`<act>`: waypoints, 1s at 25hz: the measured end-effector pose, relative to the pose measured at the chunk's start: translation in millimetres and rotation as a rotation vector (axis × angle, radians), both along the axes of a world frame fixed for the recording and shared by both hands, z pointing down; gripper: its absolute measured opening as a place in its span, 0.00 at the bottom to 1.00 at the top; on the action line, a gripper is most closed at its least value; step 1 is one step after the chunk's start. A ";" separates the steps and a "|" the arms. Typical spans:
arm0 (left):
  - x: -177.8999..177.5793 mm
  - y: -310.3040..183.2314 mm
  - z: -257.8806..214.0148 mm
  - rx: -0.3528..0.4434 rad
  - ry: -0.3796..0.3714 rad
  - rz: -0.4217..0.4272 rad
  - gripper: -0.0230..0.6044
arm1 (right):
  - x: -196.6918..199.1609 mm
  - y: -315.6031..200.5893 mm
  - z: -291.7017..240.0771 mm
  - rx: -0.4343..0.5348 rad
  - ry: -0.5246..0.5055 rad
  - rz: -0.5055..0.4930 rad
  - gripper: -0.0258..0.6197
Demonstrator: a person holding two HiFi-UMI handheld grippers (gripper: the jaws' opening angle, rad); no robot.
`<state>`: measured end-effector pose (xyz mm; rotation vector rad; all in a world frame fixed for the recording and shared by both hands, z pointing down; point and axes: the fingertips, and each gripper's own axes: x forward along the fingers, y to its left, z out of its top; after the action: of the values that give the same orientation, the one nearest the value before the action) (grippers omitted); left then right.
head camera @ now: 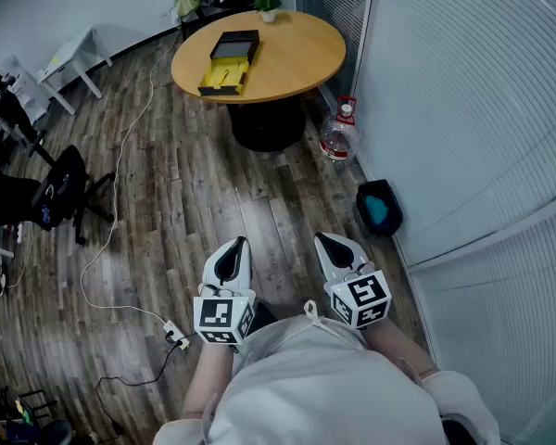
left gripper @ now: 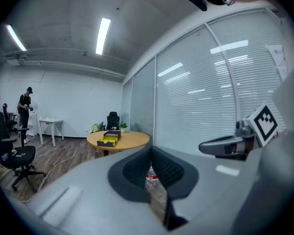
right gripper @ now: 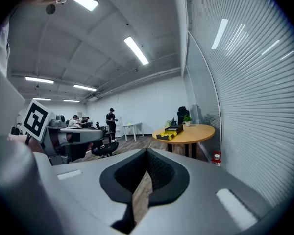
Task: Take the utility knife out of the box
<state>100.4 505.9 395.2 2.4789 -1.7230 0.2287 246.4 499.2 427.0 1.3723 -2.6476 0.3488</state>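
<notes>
An open black box with a yellow insert [head camera: 227,63] lies on the round wooden table [head camera: 296,58] far across the room. It also shows small in the left gripper view, box [left gripper: 109,140], and in the right gripper view, box [right gripper: 170,132]. I cannot make out the utility knife at this distance. My left gripper [head camera: 236,245] and right gripper [head camera: 326,241] are held side by side close to the person's body, above the wood floor and pointing toward the table. Both are shut with nothing between their jaws, as seen at left gripper [left gripper: 149,173] and right gripper [right gripper: 146,175].
A water bottle [head camera: 337,137] stands on the floor beside the table's base. A black bin [head camera: 378,207] sits by the blind-covered glass wall on the right. An office chair [head camera: 60,188] stands left, and a cable runs to a power strip [head camera: 174,335]. People stand far off.
</notes>
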 end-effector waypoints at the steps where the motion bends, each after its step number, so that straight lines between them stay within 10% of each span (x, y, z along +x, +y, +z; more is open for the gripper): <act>1: 0.3 -0.4 0.5 -0.002 0.000 0.002 0.05 | -0.3 -0.4 1.2 -0.005 0.000 0.001 0.04; 25: -90.4 -84.1 30.7 -0.122 0.053 -0.041 0.05 | -74.2 -81.4 43.6 -0.199 0.047 0.052 0.04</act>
<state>10.0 421.8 426.0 2.3401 -1.6842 0.2542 172.2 417.9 470.6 1.3702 -2.4655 0.5624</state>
